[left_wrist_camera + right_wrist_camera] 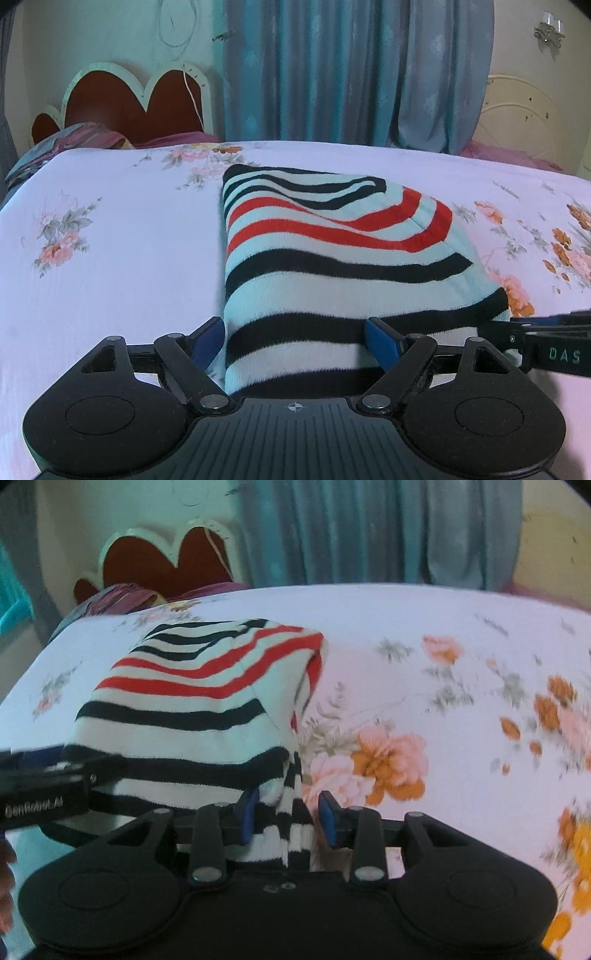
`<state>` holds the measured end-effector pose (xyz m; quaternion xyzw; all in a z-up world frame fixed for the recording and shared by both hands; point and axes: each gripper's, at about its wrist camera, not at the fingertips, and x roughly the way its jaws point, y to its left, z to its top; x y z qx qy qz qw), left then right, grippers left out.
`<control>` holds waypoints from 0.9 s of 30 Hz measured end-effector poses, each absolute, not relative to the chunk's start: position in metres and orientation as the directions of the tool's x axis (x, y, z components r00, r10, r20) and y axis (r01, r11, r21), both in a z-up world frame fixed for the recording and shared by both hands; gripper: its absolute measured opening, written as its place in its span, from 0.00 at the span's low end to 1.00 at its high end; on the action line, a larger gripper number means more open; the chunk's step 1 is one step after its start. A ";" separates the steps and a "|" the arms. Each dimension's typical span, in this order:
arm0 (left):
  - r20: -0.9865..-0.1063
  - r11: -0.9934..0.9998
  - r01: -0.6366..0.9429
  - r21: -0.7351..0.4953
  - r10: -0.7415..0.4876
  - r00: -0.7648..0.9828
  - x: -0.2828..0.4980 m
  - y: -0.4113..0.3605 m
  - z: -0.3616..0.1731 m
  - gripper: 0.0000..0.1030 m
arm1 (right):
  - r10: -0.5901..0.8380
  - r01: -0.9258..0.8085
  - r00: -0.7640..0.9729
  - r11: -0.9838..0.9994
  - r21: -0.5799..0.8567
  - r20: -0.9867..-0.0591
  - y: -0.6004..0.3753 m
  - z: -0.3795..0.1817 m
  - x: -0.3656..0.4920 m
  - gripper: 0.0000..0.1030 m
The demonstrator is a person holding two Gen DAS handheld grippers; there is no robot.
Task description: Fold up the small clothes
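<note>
A small striped knit garment (332,258), white with black and red stripes, lies folded on the bed. My left gripper (295,339) is open, its blue pads (380,339) standing wide on either side of the garment's near left edge. My right gripper (290,819) is open around the garment's near right corner (288,805), where a bunched striped part hangs between the pads (328,819). The garment (192,709) fills the left half of the right wrist view. Each gripper shows at the edge of the other's view (546,343) (40,794).
The bed (110,240) has a white sheet with pink and orange flowers (384,760). A red heart-shaped headboard (133,107) and a bundled purple cover (85,136) are at the far left. Blue-grey curtains (351,74) hang behind the bed.
</note>
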<state>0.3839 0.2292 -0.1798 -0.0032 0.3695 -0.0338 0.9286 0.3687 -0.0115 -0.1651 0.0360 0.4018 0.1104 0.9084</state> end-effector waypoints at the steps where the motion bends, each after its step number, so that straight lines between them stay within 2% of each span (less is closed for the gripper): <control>1: -0.688 0.998 0.056 -0.037 -0.066 0.723 0.383 0.231 -0.179 0.79 | 0.243 -0.149 0.644 0.970 0.192 -0.726 -0.016 -0.167 0.369 0.33; 7: -0.701 0.998 0.057 -0.041 -0.069 0.710 0.377 0.235 -0.183 0.80 | 0.270 -0.083 0.626 0.956 0.281 -0.732 -0.027 -0.176 0.363 0.32; 8: -0.702 0.997 0.054 -0.047 -0.071 0.709 0.377 0.236 -0.186 0.80 | 0.266 -0.091 0.627 0.958 0.270 -0.732 -0.024 -0.172 0.361 0.30; 10: -0.712 0.997 0.054 -0.052 -0.075 0.698 0.380 0.235 -0.190 0.80 | 0.250 -0.133 0.636 0.967 0.216 -0.730 -0.021 -0.178 0.360 0.35; 12: -0.715 0.997 0.051 -0.057 -0.076 0.695 0.382 0.234 -0.191 0.80 | 0.258 -0.112 0.625 0.963 0.243 -0.736 -0.024 -0.176 0.364 0.35; 14: -0.719 0.997 0.053 -0.057 -0.078 0.691 0.382 0.233 -0.191 0.80 | 0.241 -0.147 0.635 0.970 0.192 -0.734 -0.016 -0.168 0.360 0.32; 21: -0.622 0.997 0.053 -0.063 -0.081 0.779 0.378 0.234 -0.156 0.80 | 0.271 -0.158 0.712 0.961 0.228 -0.648 -0.019 -0.132 0.366 0.32; 27: -0.631 0.995 0.010 -0.095 -0.068 0.773 0.430 0.239 -0.157 0.80 | 0.260 -0.180 0.734 0.965 0.189 -0.628 0.006 -0.118 0.420 0.26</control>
